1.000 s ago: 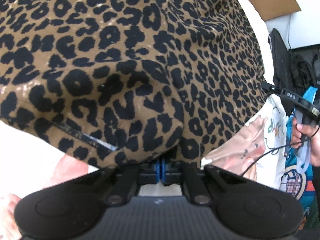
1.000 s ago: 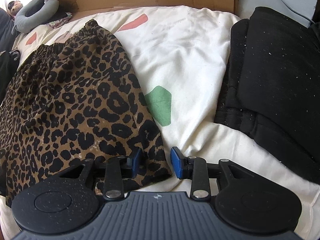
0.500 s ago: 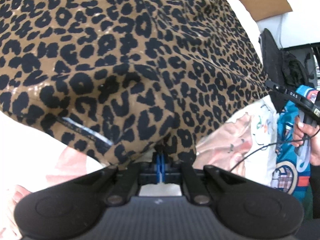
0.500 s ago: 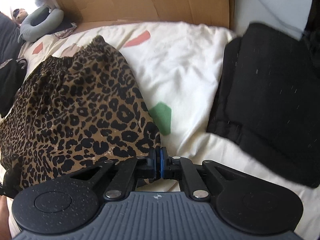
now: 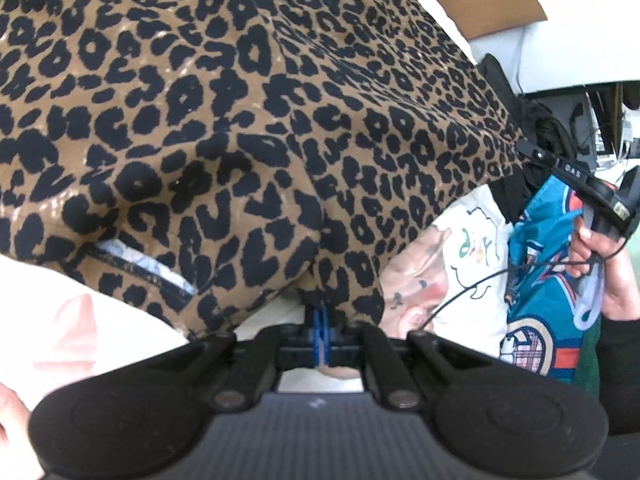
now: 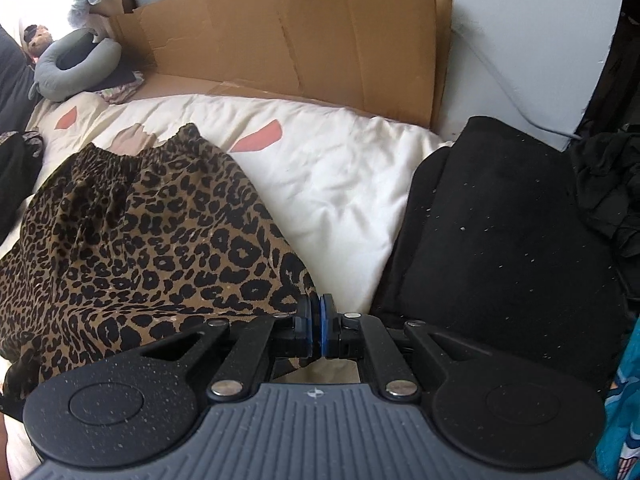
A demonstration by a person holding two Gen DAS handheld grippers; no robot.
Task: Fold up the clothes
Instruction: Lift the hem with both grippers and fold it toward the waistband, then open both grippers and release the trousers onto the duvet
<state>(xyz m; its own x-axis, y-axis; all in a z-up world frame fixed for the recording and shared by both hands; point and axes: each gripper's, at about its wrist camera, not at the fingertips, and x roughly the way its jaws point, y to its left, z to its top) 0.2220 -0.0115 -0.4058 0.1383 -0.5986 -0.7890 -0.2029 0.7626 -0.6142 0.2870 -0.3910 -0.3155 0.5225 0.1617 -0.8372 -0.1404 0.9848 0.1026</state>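
A leopard-print skirt (image 6: 132,248) lies on a white bedspread (image 6: 340,184), its gathered waistband at the far end. My right gripper (image 6: 316,322) is shut on the skirt's near right hem corner and holds it lifted. In the left wrist view the same skirt (image 5: 240,120) fills most of the frame, and my left gripper (image 5: 321,322) is shut on its hem, with the cloth draped over the fingertips. The other gripper, held by a hand (image 5: 600,248), shows at the right edge of that view.
A folded black garment (image 6: 504,248) lies on the bed to the right of the skirt. Flattened cardboard (image 6: 296,48) leans against the wall behind. A grey neck pillow (image 6: 76,66) sits far left. A printed white and teal garment (image 5: 500,280) lies under the skirt's edge.
My right gripper closed on the skirt's hem corner and then rose, lifting it. The left gripper stayed shut on the hem and shifted slightly.
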